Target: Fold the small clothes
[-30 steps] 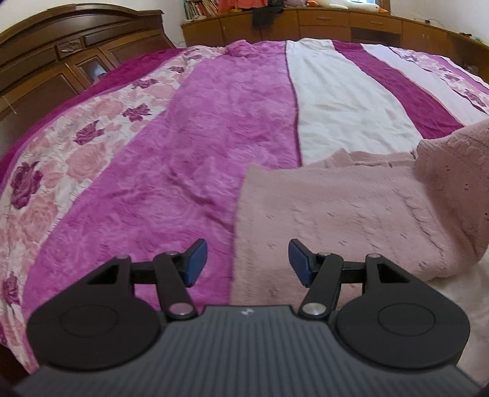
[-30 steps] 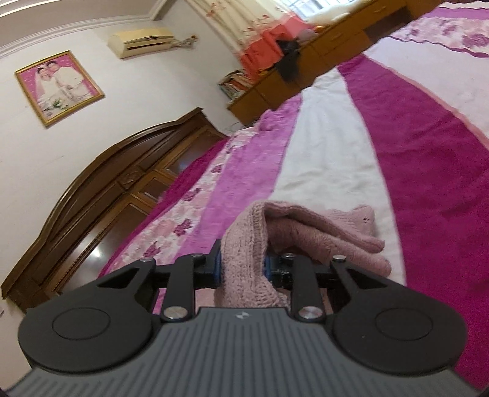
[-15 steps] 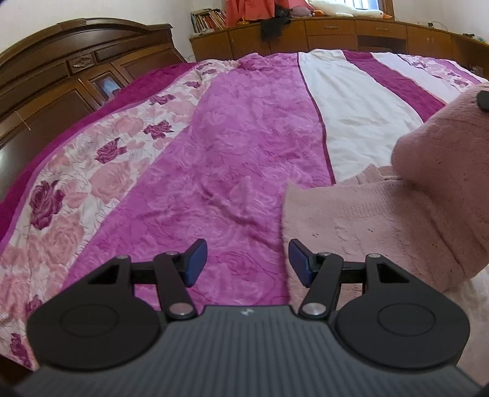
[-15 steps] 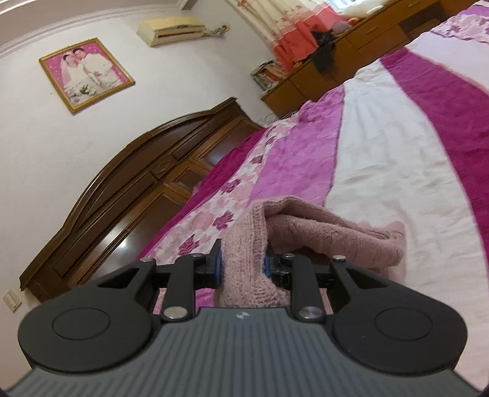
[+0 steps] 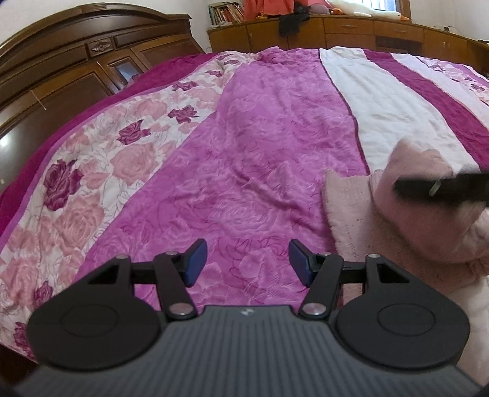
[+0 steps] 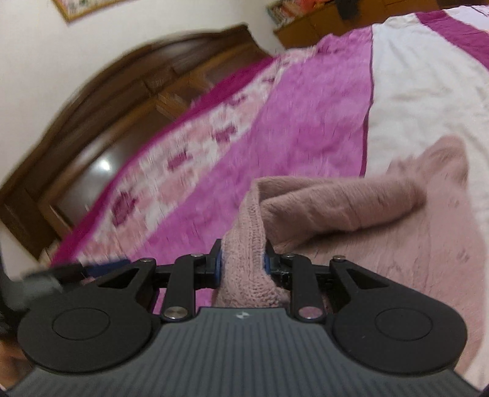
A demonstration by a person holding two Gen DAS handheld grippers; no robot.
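We are partway through a fold, as we judge it: the pink knitted garment [image 6: 382, 220] lies on the bed, near its white stripe, with one edge lifted and doubled back over the rest. To do this well we want the carried edge laid flat on the layer beneath, its border matched to the border below, and let go only once the knit lies without a ridge. Knit this loose stretches and drags, so we would lower it gently rather than pull it taut.

The right gripper [image 6: 241, 262] is clenched on a thick bunch of that edge, the wool bulging up between its blue pads. The left gripper [image 5: 244, 262] stands released, nothing between its fingers, over the bare magenta stripe just beside the garment's near corner; it could pin that lower layer while the fold is set.

The bedspread [image 5: 259, 137] is quilted, in long stripes of magenta, white and rose print, and a little rumpled. Beyond it stand a dark wooden headboard [image 5: 76, 52] and a low wooden cabinet [image 5: 351, 33] with books, soft toys and a dark cloth on top. A framed picture's corner [image 6: 79, 7] shows on the pale wall.
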